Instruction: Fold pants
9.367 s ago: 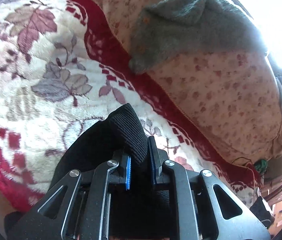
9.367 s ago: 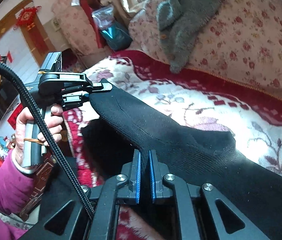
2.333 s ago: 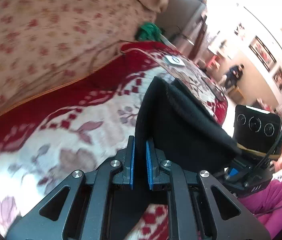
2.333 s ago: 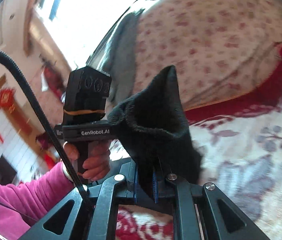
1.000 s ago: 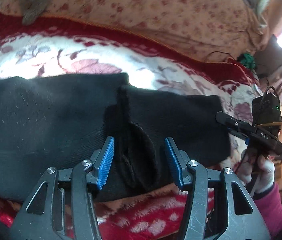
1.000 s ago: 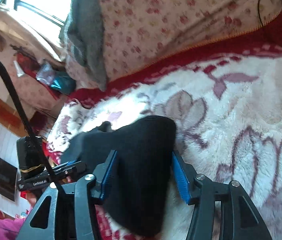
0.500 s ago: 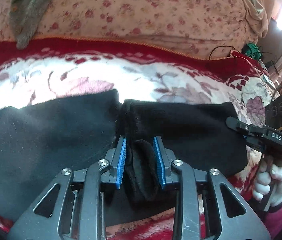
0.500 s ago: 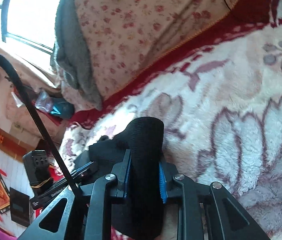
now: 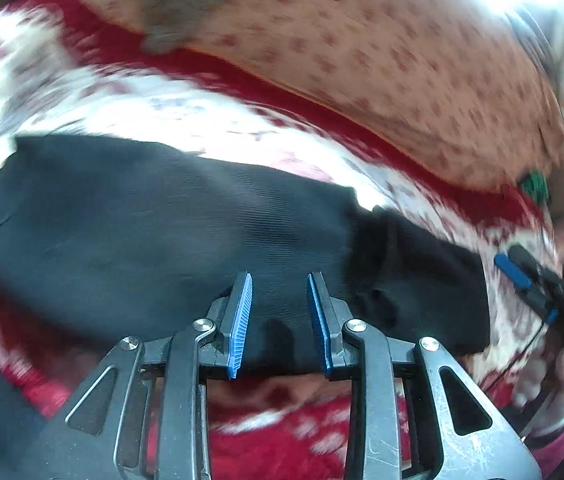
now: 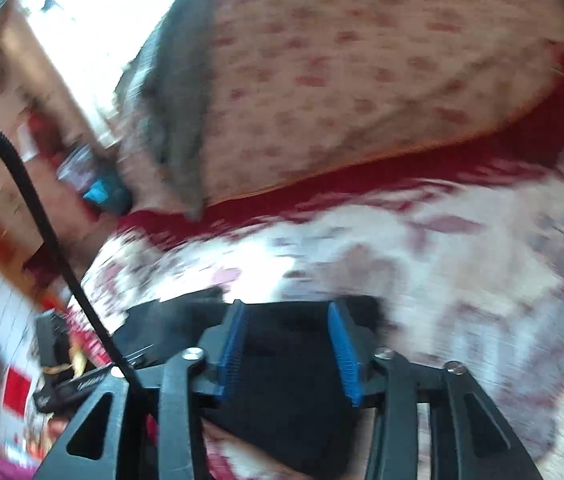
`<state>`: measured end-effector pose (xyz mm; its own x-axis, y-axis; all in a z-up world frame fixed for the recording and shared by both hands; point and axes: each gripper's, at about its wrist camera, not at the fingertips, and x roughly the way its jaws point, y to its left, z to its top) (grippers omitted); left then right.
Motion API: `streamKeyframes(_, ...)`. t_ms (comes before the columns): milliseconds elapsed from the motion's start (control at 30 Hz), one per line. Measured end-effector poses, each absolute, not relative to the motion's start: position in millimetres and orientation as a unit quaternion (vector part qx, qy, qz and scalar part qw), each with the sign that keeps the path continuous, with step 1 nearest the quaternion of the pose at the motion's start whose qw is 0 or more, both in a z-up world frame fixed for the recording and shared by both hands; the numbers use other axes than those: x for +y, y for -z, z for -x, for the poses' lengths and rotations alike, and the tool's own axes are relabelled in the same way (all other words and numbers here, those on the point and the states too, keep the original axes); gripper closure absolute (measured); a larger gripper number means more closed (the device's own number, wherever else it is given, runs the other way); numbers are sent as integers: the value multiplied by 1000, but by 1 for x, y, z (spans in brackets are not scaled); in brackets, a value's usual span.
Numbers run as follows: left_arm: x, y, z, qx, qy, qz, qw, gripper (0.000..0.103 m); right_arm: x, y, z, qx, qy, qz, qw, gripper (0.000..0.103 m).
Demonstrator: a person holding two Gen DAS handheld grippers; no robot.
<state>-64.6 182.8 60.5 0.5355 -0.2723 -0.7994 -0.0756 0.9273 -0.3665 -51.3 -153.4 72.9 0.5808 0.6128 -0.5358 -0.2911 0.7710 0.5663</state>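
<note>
The black pants (image 9: 170, 224) lie flat across the red and white floral blanket (image 9: 130, 104), with one end folded over at the right (image 9: 418, 276). My left gripper (image 9: 279, 280) is open just above the near edge of the pants, holding nothing. My right gripper (image 10: 288, 312) is open over the folded black end (image 10: 286, 364), holding nothing. The right gripper also shows at the far right of the left wrist view (image 9: 530, 280). Both views are motion-blurred.
A pink floral quilt (image 9: 382, 52) is piled behind the blanket, with a grey knitted garment (image 10: 178, 92) draped on it. A black cable (image 10: 42, 224) crosses the left of the right wrist view. A green item (image 9: 534, 186) lies at the far right.
Half a second ago both grippers were closed on bunched black cloth. Now both are open and the cloth lies on the blanket. Both grippers have pulled back and the left has swung leftward.
</note>
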Motion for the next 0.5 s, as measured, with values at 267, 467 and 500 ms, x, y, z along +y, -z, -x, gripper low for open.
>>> streamKeyframes(267, 278, -74, 110, 414, -65, 287, 862, 50, -16, -75, 16, 407, -409, -138, 805, 53)
streamKeyframes(467, 315, -57, 129, 401, -124, 333, 844, 50, 97, -73, -7, 424, -486, -59, 762, 53)
streamKeyframes(500, 319, -53, 131, 398, -129, 341, 842, 50, 114, -72, -10, 424, -497, -46, 755, 53)
